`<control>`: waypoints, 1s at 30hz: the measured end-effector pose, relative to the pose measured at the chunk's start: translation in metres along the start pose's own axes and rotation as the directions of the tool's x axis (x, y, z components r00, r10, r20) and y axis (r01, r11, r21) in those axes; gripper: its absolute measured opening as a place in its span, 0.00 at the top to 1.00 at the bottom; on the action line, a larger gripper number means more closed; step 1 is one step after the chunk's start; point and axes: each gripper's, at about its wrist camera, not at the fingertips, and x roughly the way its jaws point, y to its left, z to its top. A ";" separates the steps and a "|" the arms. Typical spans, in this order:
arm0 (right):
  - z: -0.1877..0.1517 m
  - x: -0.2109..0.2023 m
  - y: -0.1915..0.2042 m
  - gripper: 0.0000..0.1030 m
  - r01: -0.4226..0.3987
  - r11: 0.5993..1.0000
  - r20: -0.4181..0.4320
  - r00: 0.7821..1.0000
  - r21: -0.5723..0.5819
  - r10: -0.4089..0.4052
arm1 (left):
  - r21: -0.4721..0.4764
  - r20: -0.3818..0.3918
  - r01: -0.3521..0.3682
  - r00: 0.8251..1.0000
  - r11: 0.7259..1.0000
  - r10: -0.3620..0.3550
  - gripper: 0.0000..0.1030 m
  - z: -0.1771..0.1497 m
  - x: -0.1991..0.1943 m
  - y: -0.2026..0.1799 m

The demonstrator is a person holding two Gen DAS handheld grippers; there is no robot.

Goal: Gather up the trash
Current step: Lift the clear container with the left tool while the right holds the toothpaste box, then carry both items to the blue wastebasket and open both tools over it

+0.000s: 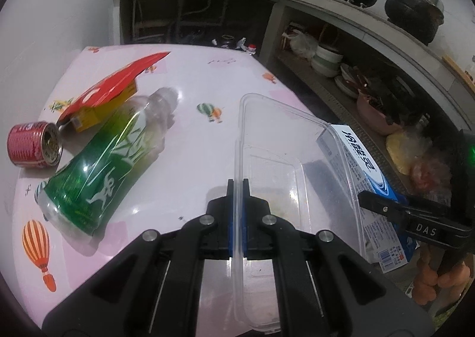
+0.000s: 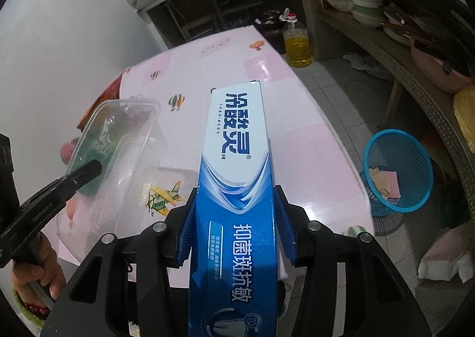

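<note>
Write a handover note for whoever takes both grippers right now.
Left gripper: shut on the wall of the clear tray, lifted over the table.
Right gripper: shut on the toothpaste box, held above the table edge.
Still on the table: green bottle lying on its side, red can on its side, red packet over a yellow box.
Blue bin stands on the floor to the right, with a few scraps inside.
Done: tray and box picked up. Left: drop both in the bin, then fetch the rest.
</note>
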 end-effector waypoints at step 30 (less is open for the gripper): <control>-0.074 -0.059 -0.271 0.54 0.101 0.774 0.078 0.978 0.625 -0.191 | 0.241 -0.309 0.338 0.915 0.910 -0.259 0.98 0.078 0.148 -0.236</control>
